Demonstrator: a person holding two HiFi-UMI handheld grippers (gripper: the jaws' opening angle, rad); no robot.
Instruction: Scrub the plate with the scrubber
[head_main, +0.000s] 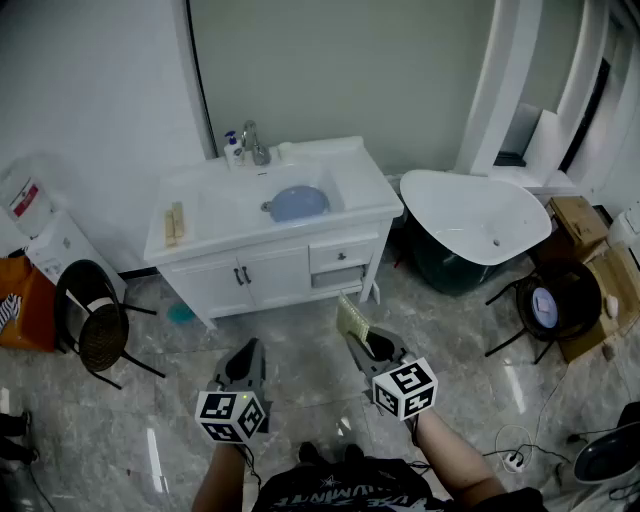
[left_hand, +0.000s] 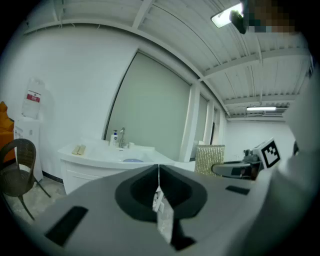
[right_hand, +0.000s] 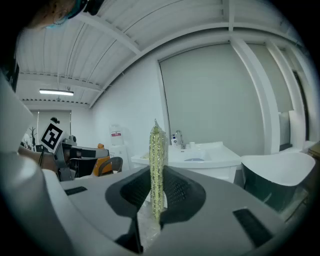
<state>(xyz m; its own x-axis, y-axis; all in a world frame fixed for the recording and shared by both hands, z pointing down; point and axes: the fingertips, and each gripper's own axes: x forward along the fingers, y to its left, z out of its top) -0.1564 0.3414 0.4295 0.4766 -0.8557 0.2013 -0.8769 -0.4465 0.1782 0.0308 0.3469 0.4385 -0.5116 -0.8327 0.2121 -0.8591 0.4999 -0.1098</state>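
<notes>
Glittery scrubber (right_hand: 156, 142) in right claw (right_hand: 157, 170); water-jug label (head_main: 24, 197) unreadable.

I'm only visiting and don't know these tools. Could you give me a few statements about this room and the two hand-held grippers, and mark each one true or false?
1. The right gripper is clamped on the scrubber. True.
2. The left gripper holds the plate. False: its jaws are shut on nothing, and the blue plate lies in the sink.
3. The scrubber is touching the plate. False: it is held well short of the sink.
4. A faucet stands at the back of the sink. True.
5. The bathtub is left of the sink. False: in the head view it is on the right.
</notes>
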